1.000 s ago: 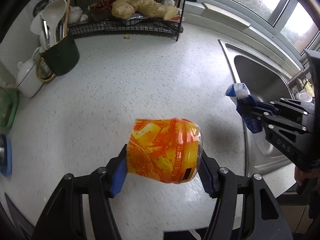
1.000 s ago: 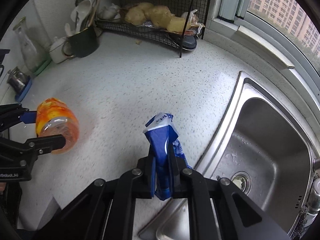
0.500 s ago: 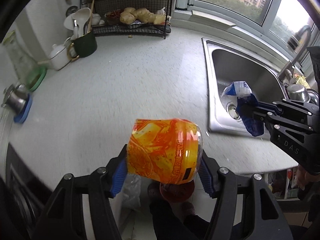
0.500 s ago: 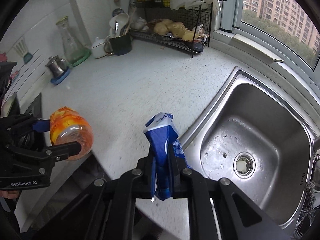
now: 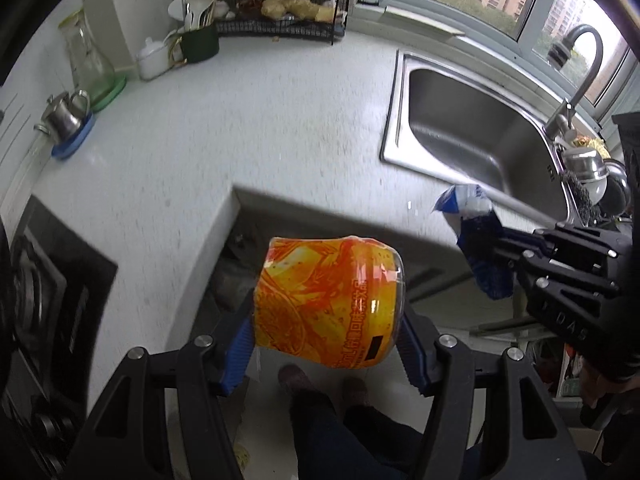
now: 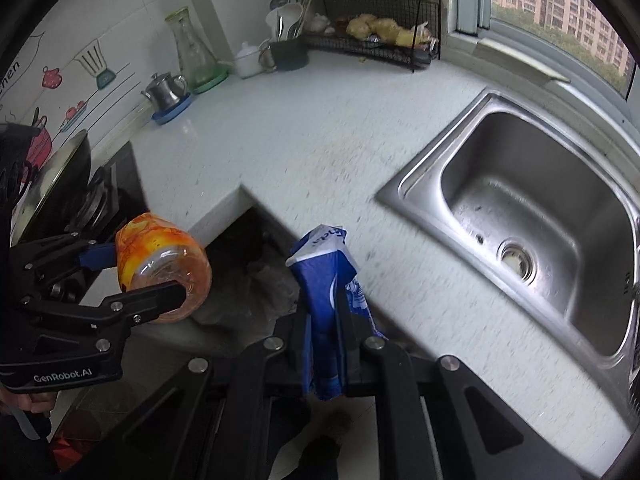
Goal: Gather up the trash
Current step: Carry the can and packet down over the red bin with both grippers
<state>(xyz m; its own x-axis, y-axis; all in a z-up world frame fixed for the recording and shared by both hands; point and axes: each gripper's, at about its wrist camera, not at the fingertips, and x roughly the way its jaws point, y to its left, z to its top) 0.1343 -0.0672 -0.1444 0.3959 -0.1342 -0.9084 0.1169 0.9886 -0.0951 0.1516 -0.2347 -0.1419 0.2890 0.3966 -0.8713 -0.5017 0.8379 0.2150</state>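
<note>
My left gripper (image 5: pixel 326 344) is shut on an orange plastic bottle (image 5: pixel 330 304) lying sideways between its blue pads. The same bottle (image 6: pixel 160 268) shows at the left of the right wrist view, held out past the counter's inner corner. My right gripper (image 6: pixel 324 312) is shut on a crumpled blue and white wrapper (image 6: pixel 324 276), which sticks up between its fingers. In the left wrist view that wrapper (image 5: pixel 476 236) hangs at the right, in front of the counter edge. Both grippers are off the white counter (image 5: pixel 240 128), over the floor.
A steel sink (image 6: pixel 532 216) with a tap (image 5: pixel 580 76) is set in the counter at the right. A wire rack (image 6: pixel 376 28), a utensil cup (image 5: pixel 198 42), a glass carafe (image 6: pixel 194 56) and a small kettle (image 6: pixel 166 90) line the back. A stove (image 5: pixel 44 304) lies left. A person's feet (image 5: pixel 320 384) stand below.
Both grippers have drawn back from above the counter to beyond its front edge, each keeping its load. The floor, the stove and the person's legs have come into view.
</note>
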